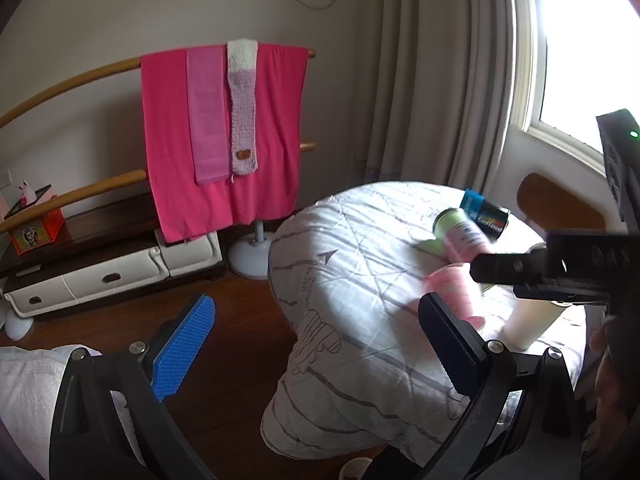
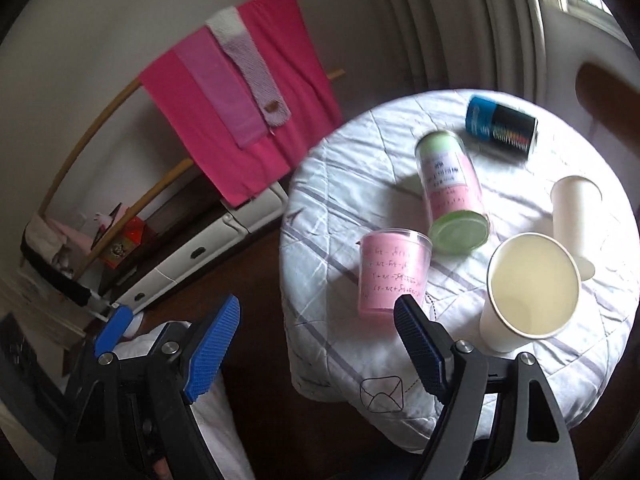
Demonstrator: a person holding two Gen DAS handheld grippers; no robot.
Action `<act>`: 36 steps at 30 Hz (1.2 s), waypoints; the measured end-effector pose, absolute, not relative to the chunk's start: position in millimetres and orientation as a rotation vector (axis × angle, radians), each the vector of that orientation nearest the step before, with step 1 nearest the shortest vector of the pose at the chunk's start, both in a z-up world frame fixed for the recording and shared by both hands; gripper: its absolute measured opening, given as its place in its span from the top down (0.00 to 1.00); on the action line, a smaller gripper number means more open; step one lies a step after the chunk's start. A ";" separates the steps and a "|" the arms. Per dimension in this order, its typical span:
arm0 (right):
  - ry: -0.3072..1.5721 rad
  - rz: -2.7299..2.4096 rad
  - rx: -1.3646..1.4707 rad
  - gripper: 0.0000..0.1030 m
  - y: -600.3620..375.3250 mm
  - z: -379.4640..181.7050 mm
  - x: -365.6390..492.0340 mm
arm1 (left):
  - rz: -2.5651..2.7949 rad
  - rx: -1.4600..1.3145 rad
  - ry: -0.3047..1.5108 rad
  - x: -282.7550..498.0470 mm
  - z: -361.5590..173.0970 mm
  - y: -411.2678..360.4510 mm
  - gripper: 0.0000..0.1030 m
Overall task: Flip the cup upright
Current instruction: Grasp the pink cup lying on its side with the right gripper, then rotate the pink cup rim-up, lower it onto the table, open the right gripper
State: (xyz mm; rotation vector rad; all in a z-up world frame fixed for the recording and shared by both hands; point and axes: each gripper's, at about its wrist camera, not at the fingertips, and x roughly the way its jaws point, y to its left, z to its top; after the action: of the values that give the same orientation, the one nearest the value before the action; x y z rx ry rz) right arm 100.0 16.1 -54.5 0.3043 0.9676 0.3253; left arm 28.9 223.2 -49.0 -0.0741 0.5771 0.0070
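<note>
White paper cup (image 2: 576,216) is being taken as the task's object. It is being shown to the right of the pink-and-green canister (image 2: 452,188), well apart from it, on the quilt-covered round table (image 2: 320,360). It appears to be lying on its side with its narrow base towards the camera, though blur is preventing certainty.

Other items are being recorded against the same canister, which is itself lying on its side:
- A second paper cup (image 2: 532,292) is standing mouth-up, near and to the right of the canister's green end.
- A pink cup (image 2: 394,272) is standing just beside that green end, to the left, wide rim up.
- A blue-and-black can (image 2: 502,126) is lying beyond the canister, to the right.

The right gripper (image 2: 318,308) is being held wide apart and empty, off the table edge and left of the canister. The left gripper (image 1: 316,308) is likewise being held wide and empty, over the floor, further from the canister.

Handling is being judged as follows. The cup is being assessed as very light and thin-walled, so it is likely to be crushed by a hard squeeze and to roll or skid on the cloth if nudged. A gentle hold across the mid-wall is being recommended, with the pads set on opposite sides. The rolled rim is being considered the stiffest part and an acceptable alternative.
</note>
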 end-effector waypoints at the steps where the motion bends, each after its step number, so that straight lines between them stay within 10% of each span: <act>1: 0.996 0.309 0.316 0.21 16.6 -59.9 106.7 | -0.001 -0.078 0.581 32.6 -51.6 223.5 0.00; 36: 0.917 0.217 0.235 0.36 24.4 -104.8 162.8 | -0.245 -0.140 0.836 136.7 -128.4 178.3 0.00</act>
State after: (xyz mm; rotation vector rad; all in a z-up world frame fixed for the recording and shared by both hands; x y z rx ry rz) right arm 162.8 24.4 -104.8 0.2349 0.9166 0.2166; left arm 136.7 178.3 -128.4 -0.1401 0.8356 -0.2448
